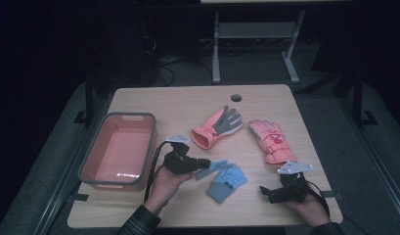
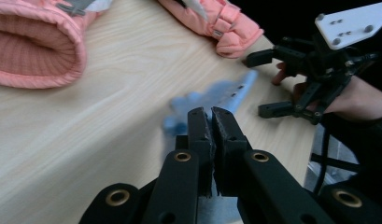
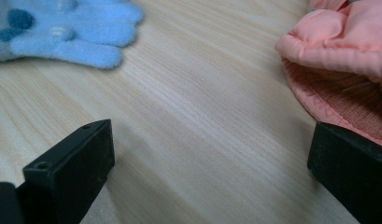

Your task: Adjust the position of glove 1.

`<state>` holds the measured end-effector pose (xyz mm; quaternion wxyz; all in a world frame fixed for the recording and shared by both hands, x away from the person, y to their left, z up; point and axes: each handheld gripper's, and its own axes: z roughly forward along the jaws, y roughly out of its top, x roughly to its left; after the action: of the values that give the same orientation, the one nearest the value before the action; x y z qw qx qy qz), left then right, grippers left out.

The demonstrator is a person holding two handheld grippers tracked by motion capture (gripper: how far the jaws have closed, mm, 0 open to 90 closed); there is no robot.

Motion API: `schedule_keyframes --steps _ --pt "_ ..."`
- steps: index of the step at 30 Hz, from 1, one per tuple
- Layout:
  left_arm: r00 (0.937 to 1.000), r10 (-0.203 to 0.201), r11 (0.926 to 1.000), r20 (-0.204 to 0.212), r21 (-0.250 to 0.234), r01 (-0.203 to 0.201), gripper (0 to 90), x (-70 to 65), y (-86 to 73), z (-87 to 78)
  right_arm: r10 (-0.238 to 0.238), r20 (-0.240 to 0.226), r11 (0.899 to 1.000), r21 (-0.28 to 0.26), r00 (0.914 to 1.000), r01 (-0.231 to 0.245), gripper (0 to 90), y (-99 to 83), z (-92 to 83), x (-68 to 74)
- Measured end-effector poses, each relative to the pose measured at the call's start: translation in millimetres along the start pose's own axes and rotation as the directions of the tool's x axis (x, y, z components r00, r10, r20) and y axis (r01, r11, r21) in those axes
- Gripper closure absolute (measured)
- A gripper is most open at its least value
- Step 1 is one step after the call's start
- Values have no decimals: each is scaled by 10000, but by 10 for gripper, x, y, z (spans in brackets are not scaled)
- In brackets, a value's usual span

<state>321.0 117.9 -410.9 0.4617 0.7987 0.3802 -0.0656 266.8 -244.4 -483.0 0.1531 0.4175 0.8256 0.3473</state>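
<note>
A light blue knit glove (image 1: 216, 168) hangs from my left gripper (image 1: 203, 164), whose jaws are shut on its edge just above the table. In the left gripper view the glove (image 2: 216, 95) is blurred beyond the closed tips of that gripper (image 2: 211, 112). Its mate, a second blue glove (image 1: 227, 183), lies flat on the wood beside it, fingertips toward the right gripper's camera (image 3: 62, 32). My right gripper (image 1: 267, 194) rests open near the front right edge. Bare wood lies between its jaws (image 3: 212, 140), and it also appears across the table (image 2: 258, 84).
A pink bin (image 1: 130, 116) with a grey rim stands at the table's left. A pink and grey glove (image 1: 217, 127) lies mid-table, cuff toward me (image 2: 34, 46). A padded pink glove (image 1: 272, 141) lies right, its cuff (image 3: 338, 60) near the right gripper's far jaw.
</note>
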Motion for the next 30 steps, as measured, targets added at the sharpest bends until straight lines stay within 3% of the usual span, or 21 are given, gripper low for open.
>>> schedule_keyframes --steps 2,6,9,13,16,20,22,24,29,30 --pt "9989 -426 9990 -188 98 428 858 143 -27 52 -7 -2 10000 6 10000 7 4 0 0 0" --pt "9945 -879 9955 -571 303 897 854 372 -66 170 -15 2 10000 2 10000 15 5 0 0 -1" --pt "9929 -836 9962 -850 159 853 846 442 -40 201 -11 -3 10000 6 10000 11 4 0 0 -1" --pt "9830 -587 9981 -1737 55 606 789 517 17 226 -10 -1 10000 3 10000 10 4 2 2 -3" --pt "9713 -182 9996 -2372 159 227 692 527 29 246 -10 -5 10000 3 10000 10 4 2 1 -3" --pt "9664 425 9986 -2536 419 -329 657 479 33 228 -31 -3 10000 -5 10000 31 4 2 2 -5" --pt "9591 914 9946 -2680 725 -745 663 416 28 218 -29 -4 10000 -6 10000 29 4 2 2 -5" --pt "9502 1531 9860 -2714 1061 -1286 622 346 11 212 -22 -3 10000 -1 10000 22 4 2 2 -4" --pt "9141 3000 9491 -2727 1816 -2573 556 212 -49 266 -9 3 10000 4 10000 9 5 2 1 -3" --pt "9160 3021 9481 -2639 1827 -2601 550 212 -58 281 -9 4 10000 5 10000 9 4 2 1 -2"
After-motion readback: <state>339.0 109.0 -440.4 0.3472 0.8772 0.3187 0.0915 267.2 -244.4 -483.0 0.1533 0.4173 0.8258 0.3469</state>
